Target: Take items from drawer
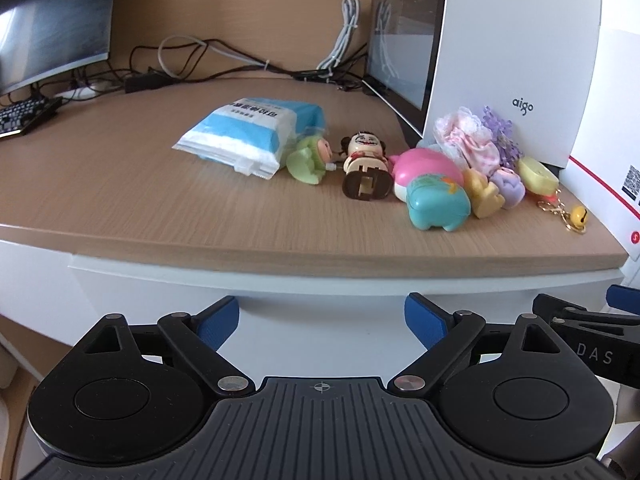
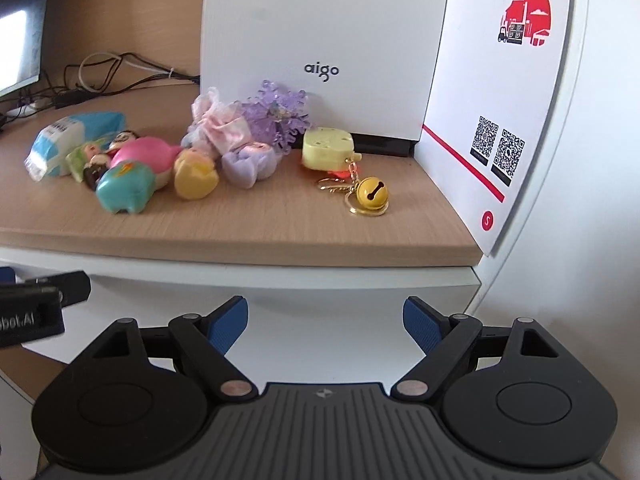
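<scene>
Below the desk [image 1: 120, 200] edge, left gripper [image 1: 322, 322] and right gripper [image 2: 325, 324] both stand wide and empty before the white drawer front [image 2: 320, 304]; toys [image 2: 126, 192] lie above

two wrist views side by side, angled down, near the desk edge [image 1: 320, 256], sharing the toys [image 2: 124, 192]

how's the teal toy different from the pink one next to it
The teal toy is smaller and boxy; the pink toy is larger and rounded. The teal toy sits nearer the desk edge, with the pink toy behind it and partly hidden. Both are glossy figures lying touching each other on the desk.
</scene>
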### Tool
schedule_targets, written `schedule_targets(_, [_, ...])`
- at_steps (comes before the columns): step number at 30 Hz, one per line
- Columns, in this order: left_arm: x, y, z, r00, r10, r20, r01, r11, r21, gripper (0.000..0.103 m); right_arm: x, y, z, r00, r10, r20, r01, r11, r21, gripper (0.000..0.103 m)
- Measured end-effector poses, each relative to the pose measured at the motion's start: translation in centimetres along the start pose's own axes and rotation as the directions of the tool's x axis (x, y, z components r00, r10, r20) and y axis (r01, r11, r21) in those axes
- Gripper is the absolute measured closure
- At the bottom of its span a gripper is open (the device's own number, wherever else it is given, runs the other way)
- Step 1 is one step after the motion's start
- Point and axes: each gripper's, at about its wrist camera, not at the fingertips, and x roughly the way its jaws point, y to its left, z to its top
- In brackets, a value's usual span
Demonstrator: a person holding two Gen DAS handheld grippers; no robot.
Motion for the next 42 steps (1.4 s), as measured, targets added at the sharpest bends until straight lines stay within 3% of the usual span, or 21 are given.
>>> schedule_targets(4, [0.7,0.1,0.8,1.000,-0.002,-0.009,0.002,1.000,-0.031,0.007,0.5,-0.3,0.3,1.000,-0.001,-0.009,0.001,1.000,0.010,0.017])
schedule_targets(6, [1.1,0.0,1.0,1.000,-0.002,-0.016,0.002,1.000,-0.023,0.000,0.5,-0.3,0.2,1.000,0.003,-0.018,-0.003,1.000,0.016,0.017])
schedule_targets(17, [0.6,-0.2,0.6,1.000,0.012,0.021,-0.013,1.000,0.014,0.000,-2.5,-0.7,-1.2,1.000,0.000,-0.023,0.000,1.000,-0.004,0.017])
schedule_targets(21, [-1.1,-0.4,0.4,0.998,0.001,0.056,-0.005,0.997,0.075,0.000,-3.6,-1.0,-0.9,1.000,0.006,-0.020,-0.006,1.000,0.012,0.016])
schedule_targets(30, [-6.8,0.1,-4.0,0.997,-0.068,-0.041,0.067,0.997,-0.025,0.000,-7.0,-0.6,-2.3,0.997,0.061,-0.046,-0.059,0.998,0.033,0.013])
schedule_targets(32, [-8.6,0.2,-4.8,0.996,-0.071,-0.048,0.070,0.997,-0.039,0.000,-8.4,-0.7,-2.8,0.997,0.060,-0.047,-0.058,0.997,0.047,0.007])
schedule_targets(37, [-13.2,0.6,-6.0,0.998,-0.061,-0.015,0.060,0.997,-0.054,0.000,-12.6,-1.3,-4.6,0.999,0.048,-0.023,-0.046,0.996,0.082,0.000])
schedule_targets(42, [-17.5,0.0,-6.3,0.998,-0.042,0.039,0.041,0.999,0.031,0.000,-16.6,-1.9,-6.5,0.999,0.040,0.002,-0.040,0.995,0.096,0.000])
